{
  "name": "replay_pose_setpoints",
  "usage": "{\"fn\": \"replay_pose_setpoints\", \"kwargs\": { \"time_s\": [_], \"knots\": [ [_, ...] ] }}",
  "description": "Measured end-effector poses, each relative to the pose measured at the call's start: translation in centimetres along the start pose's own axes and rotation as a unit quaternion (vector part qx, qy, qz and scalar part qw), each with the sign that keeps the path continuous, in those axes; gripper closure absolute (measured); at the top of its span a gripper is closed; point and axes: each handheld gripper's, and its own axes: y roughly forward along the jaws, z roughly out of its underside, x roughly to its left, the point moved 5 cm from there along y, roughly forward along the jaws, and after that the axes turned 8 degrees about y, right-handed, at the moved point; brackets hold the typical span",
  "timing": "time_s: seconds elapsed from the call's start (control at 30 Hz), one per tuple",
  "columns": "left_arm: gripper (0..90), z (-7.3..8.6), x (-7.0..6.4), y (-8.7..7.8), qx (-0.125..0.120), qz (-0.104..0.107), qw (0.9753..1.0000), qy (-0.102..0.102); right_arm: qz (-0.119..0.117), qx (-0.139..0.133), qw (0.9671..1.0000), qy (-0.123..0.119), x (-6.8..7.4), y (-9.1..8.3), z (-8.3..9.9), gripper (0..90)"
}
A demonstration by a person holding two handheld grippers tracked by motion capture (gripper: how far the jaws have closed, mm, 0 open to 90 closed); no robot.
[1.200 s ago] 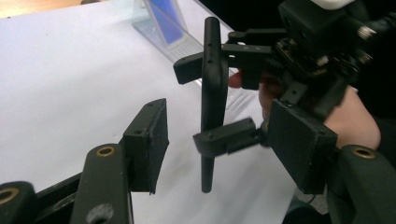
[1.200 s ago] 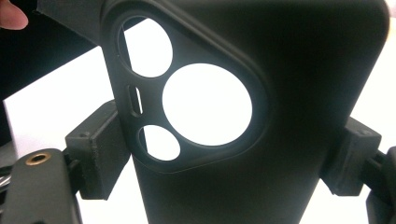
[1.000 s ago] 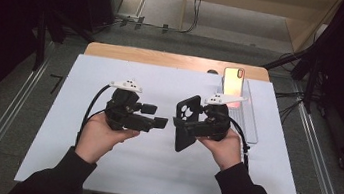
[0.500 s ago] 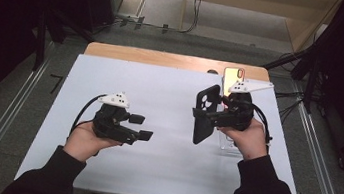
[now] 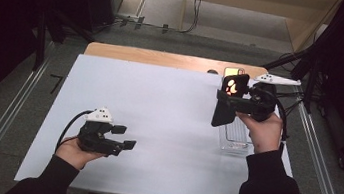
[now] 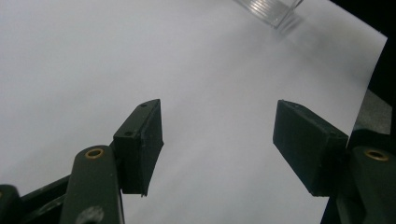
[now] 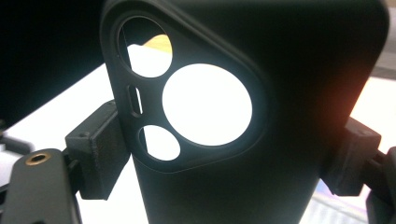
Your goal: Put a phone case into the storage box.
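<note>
My right gripper [image 5: 232,102] is shut on a black phone case [image 5: 225,104] and holds it upright above the right side of the white mat [image 5: 158,110]. In the right gripper view the phone case [image 7: 261,140] fills the space between both jaws, and light shows through its camera cut-outs. A phone [image 5: 234,71] lies at the far right of the table behind the case. My left gripper [image 5: 124,137] is open and empty, low over the near left part of the mat, jaws pointing right. The left gripper view shows bare mat [image 6: 210,93] between its jaws.
A clear plastic tray [image 5: 235,135] lies on the mat under my right hand; its corner [image 6: 271,9] appears at the top of the left gripper view. A wooden table edge [image 5: 165,58] runs behind the mat. Cables trail on the floor beyond.
My right gripper carried the phone case from the middle of the mat to the far right, above the tray. My left gripper moved back and left toward the near edge.
</note>
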Motion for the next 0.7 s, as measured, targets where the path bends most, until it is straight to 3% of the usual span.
{"fn": "replay_pose_setpoints", "kwargs": {
  "time_s": [0.07,0.33,0.7],
  "knots": [
    [33.5,0.6,0.0,-0.3,-0.005,-0.002,0.9999,-0.015,0.015,-0.008,0.9998,-0.001,-0.6,-0.2,-0.3,14.2],
    [33.5,1.7,1.0,-1.2,-0.015,-0.021,0.9988,-0.041,0.058,-0.026,0.9979,0.015,-3.4,0.1,-1.0,14.3],
    [33.5,2.5,1.5,-1.5,-0.014,-0.030,0.9983,-0.048,0.091,-0.026,0.9947,0.039,-7.1,1.9,-1.0,14.2]
  ]
}}
